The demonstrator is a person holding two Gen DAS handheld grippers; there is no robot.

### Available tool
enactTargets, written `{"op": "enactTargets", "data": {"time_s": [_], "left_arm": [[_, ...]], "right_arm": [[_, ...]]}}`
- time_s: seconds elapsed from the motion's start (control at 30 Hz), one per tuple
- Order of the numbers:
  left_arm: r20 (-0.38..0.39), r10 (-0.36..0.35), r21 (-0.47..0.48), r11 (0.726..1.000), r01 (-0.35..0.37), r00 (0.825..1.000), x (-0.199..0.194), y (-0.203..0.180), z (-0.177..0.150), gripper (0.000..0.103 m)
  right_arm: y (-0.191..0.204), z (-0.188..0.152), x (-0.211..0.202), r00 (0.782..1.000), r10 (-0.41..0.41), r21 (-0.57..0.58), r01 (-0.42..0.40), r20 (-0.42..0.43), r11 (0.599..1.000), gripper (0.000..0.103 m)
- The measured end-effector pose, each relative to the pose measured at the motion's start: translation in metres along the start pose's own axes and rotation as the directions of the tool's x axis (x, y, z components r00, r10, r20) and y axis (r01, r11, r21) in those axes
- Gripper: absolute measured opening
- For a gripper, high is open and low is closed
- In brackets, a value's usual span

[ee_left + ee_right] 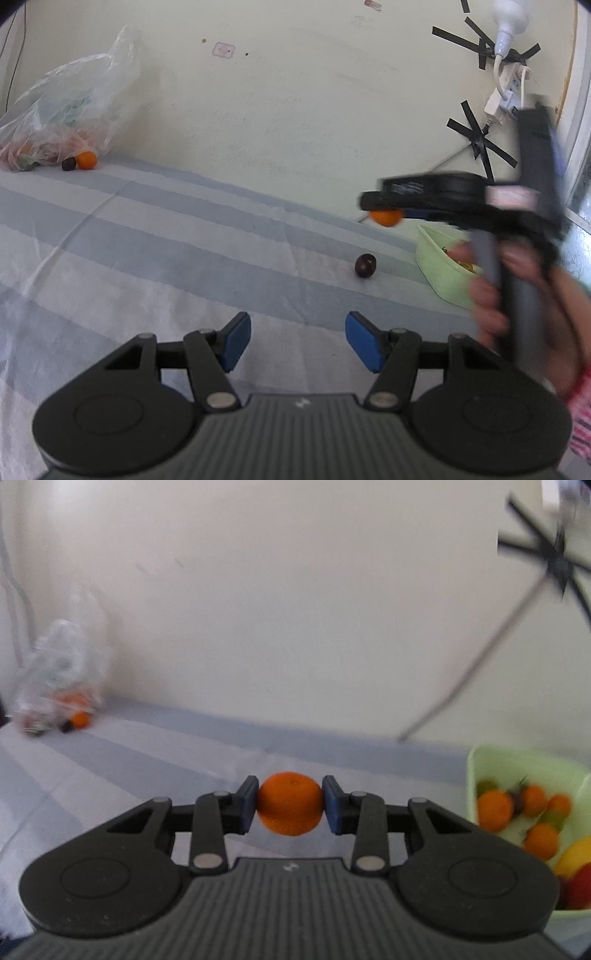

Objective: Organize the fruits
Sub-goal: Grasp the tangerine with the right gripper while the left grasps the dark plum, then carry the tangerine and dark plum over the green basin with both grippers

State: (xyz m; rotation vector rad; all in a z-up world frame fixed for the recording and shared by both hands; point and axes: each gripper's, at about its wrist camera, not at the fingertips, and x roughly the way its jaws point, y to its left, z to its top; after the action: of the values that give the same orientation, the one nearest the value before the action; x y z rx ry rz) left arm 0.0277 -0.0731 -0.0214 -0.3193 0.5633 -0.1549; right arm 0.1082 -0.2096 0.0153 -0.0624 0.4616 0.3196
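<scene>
My right gripper (289, 805) is shut on a small orange (289, 803) and holds it above the striped cloth, left of a light green tub (480, 760) that holds several small oranges and other fruits. In the left wrist view the right gripper (384, 214) shows with the orange (386, 218) above the tub (436, 266). My left gripper (298, 341) is open and empty over the cloth. A dark plum (365, 265) lies on the cloth ahead of it, left of the tub.
A clear plastic bag (62, 110) with fruit stands at the far left by the wall, with an orange (86, 160) and a dark fruit (68, 164) beside it. A power strip and taped cables (480, 136) are on the wall at the right.
</scene>
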Motion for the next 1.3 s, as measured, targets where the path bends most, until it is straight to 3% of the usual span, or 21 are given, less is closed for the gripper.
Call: {"op": "enactTargets", "data": {"time_s": [0.1, 0.23, 0.37, 0.5, 0.67, 0.8, 0.93, 1.0, 1.13, 1.2, 1.3], "left_arm": [[-0.021, -0.028, 0.002, 1.000, 0.028, 0.999, 0.003, 0.001, 0.003, 0.059], [-0.079, -0.080, 0.053, 0.995, 0.085, 0.994, 0.018, -0.003, 0.021, 0.059], [-0.141, -0.174, 0.115, 0.975, 0.190, 0.975, 0.046, -0.019, 0.054, 0.059], [-0.110, -0.117, 0.255, 0.956, 0.142, 0.987, 0.085, -0.048, 0.068, 0.059], [-0.104, -0.063, 0.394, 0.914, 0.099, 0.993, 0.124, -0.075, 0.058, 0.058], [-0.146, -0.054, 0.415, 0.903, 0.110, 0.988, 0.143, -0.085, 0.054, 0.052], [-0.191, -0.037, 0.420, 0.900, 0.116, 0.981, 0.154, -0.088, 0.052, 0.030], [-0.188, -0.029, 0.420, 0.901, 0.107, 0.982, 0.155, -0.088, 0.051, 0.024], [-0.185, -0.026, 0.402, 0.910, 0.100, 0.982, 0.145, -0.085, 0.047, 0.023], [-0.196, -0.065, 0.377, 0.916, 0.136, 0.978, 0.130, -0.085, 0.043, 0.024], [-0.187, -0.108, 0.396, 0.901, 0.176, 0.976, 0.097, -0.087, 0.029, 0.024]], "right_arm": [[-0.004, -0.027, -0.042, 1.000, 0.015, -0.040, -0.015, 0.006, 0.999, 0.040], [-0.019, -0.077, -0.075, 0.998, -0.026, -0.099, 0.021, -0.052, 0.995, 0.040], [-0.034, -0.109, -0.091, 0.996, -0.039, -0.097, 0.031, -0.081, 0.995, 0.041], [-0.046, -0.110, -0.090, 0.996, 0.021, -0.021, -0.022, -0.083, 1.000, 0.048], [-0.051, -0.108, -0.083, 0.993, 0.082, 0.057, -0.077, -0.084, 0.995, 0.053], [-0.054, -0.109, -0.085, 0.991, 0.111, 0.093, -0.103, -0.078, 0.990, 0.054], [-0.054, -0.108, -0.084, 0.990, 0.116, 0.098, -0.109, -0.076, 0.989, 0.055], [-0.055, -0.108, -0.084, 0.990, 0.120, 0.105, -0.112, -0.073, 0.988, 0.055], [-0.056, -0.109, -0.086, 0.991, 0.117, 0.109, -0.109, -0.070, 0.988, 0.055], [-0.056, -0.110, -0.088, 0.992, 0.108, 0.100, -0.101, -0.067, 0.990, 0.054], [-0.052, -0.113, -0.091, 0.993, 0.096, 0.058, -0.092, -0.074, 0.994, 0.049]]}}
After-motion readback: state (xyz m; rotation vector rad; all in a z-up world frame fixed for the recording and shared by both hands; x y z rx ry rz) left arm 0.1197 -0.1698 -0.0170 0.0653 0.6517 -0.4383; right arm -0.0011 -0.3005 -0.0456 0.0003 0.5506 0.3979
